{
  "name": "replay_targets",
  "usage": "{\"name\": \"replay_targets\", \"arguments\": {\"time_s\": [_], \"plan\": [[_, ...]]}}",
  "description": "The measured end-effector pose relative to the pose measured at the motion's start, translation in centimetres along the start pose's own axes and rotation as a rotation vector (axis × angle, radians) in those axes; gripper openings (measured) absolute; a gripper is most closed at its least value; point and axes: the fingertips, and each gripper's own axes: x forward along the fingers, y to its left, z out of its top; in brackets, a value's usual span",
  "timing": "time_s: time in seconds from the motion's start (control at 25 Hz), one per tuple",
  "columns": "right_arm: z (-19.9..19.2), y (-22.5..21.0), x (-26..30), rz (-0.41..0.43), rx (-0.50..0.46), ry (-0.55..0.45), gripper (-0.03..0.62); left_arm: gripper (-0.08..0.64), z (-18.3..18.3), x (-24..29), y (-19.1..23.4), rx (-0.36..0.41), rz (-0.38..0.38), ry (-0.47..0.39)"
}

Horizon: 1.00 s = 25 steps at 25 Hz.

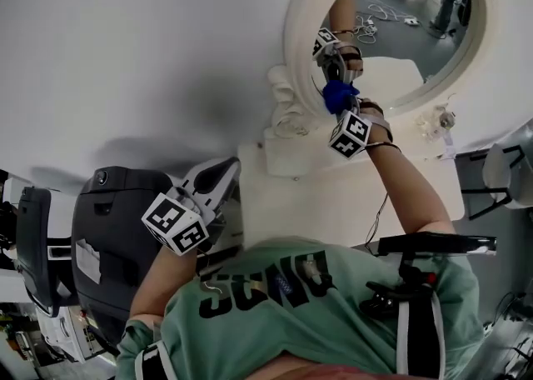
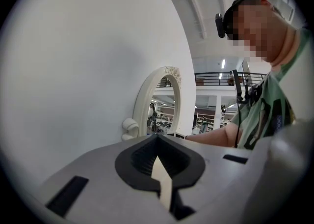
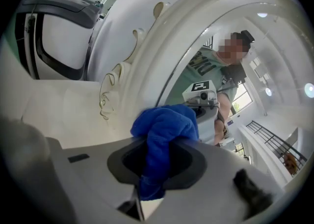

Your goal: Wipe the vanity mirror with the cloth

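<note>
- Room: plain white wall (image 1: 150,45) behind a white worktop (image 1: 333,203). The L gripper view shows a big hall w/ a railed upper level and strip lights beyond the person.
- Far right on the worktop: oval vanity mirror (image 1: 416,45) in a cream scrolled frame (image 1: 296,37), against the wall. The glass reflects grey floor w/ loose white cables.
- Left of the worktop: a bulky dark grey item (image 1: 108,237); can't tell what it is.
- Small clear object (image 1: 437,120) by the frame's base, right side; too small to ID.
- Right gripper (image 1: 348,113) is up at the mirror's lower left edge, jaws clamped on a bunched blue cloth (image 1: 337,95). The cloth sits at the glass just inside the frame, its reflection meeting it.
- Left gripper (image 1: 221,177) hangs near the worktop's left edge, well apart from the mirror. Its jaws are closed together w/ nothing between them.
</note>
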Motion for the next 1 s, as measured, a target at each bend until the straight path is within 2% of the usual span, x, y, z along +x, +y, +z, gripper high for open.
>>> {"name": "replay_targets", "arguments": {"time_s": [0.08,0.16,0.36,0.44,0.52,0.6,0.8,1.0], "plan": [[1.2,-1.8,-1.8,-0.020,0.019,-0.034,0.077,0.000,0.7,-0.1,-0.3,0.011,-0.010,-0.023],[3.7,-5.4,-5.2,-0.086,0.037,-0.110,0.077,0.000,1.3,-0.3,-0.4,0.026,-0.022,-0.044],[11.7,-19.1,-17.1,-0.344,0.065,-0.308,0.077,0.000,3.0,-1.1,-0.3,0.043,-0.029,-0.104],[13.6,-24.2,-21.0,-0.444,0.073,-0.339,0.077,0.000,3.4,-1.4,-0.2,0.045,-0.031,-0.123],[14.6,-27.7,-23.3,-0.507,0.079,-0.339,0.077,0.000,3.4,-1.9,-0.2,0.042,-0.030,-0.131],[15.0,-29.0,-23.9,-0.517,0.082,-0.324,0.080,0.000,3.1,-2.2,-0.1,0.034,-0.029,-0.131],[15.0,-29.2,-23.6,-0.549,0.044,-0.286,0.080,0.000,3.1,-2.5,0.3,0.025,-0.028,-0.133],[14.7,-28.3,-22.7,-0.590,-0.039,-0.227,0.075,0.000,3.2,-2.2,0.0,0.016,-0.036,-0.130]]}}
